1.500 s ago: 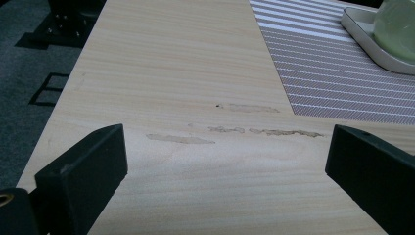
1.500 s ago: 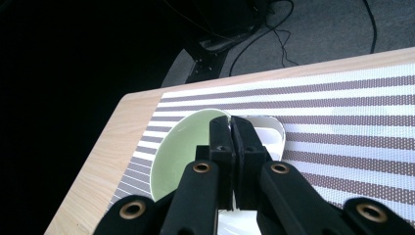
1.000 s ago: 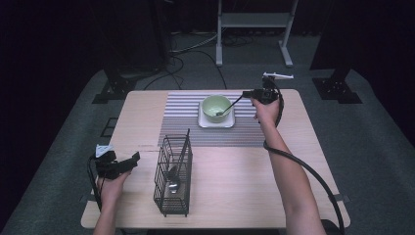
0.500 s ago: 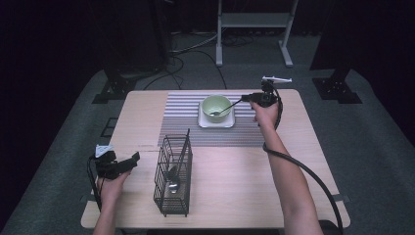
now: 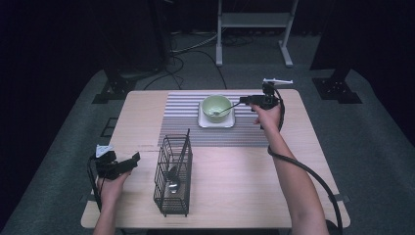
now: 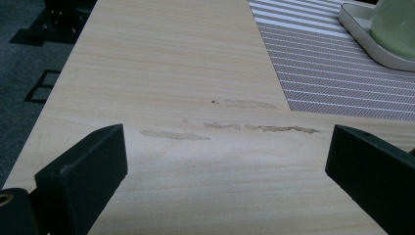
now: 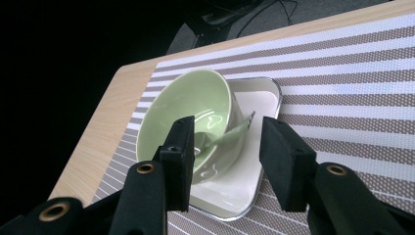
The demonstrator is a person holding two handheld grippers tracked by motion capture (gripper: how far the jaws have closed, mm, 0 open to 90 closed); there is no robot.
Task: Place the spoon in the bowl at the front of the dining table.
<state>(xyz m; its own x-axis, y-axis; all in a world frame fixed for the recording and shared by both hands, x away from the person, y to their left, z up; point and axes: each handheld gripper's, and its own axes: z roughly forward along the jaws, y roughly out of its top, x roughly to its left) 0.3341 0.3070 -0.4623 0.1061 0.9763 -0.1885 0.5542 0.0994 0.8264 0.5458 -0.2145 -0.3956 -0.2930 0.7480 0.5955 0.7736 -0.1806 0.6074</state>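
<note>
As spoon leans in green bowl on white plate, far-centre of mat: looks light, stiff, slick metal, take by handle nr rim. Bowl prob ceramic, fragile. Right gripper jaws apart astride handle, no contact yet. Left gripper jaws wide, empty, near-left

Pale green bowl, white square plate, grey-and-white striped mat, black wire basket
</note>
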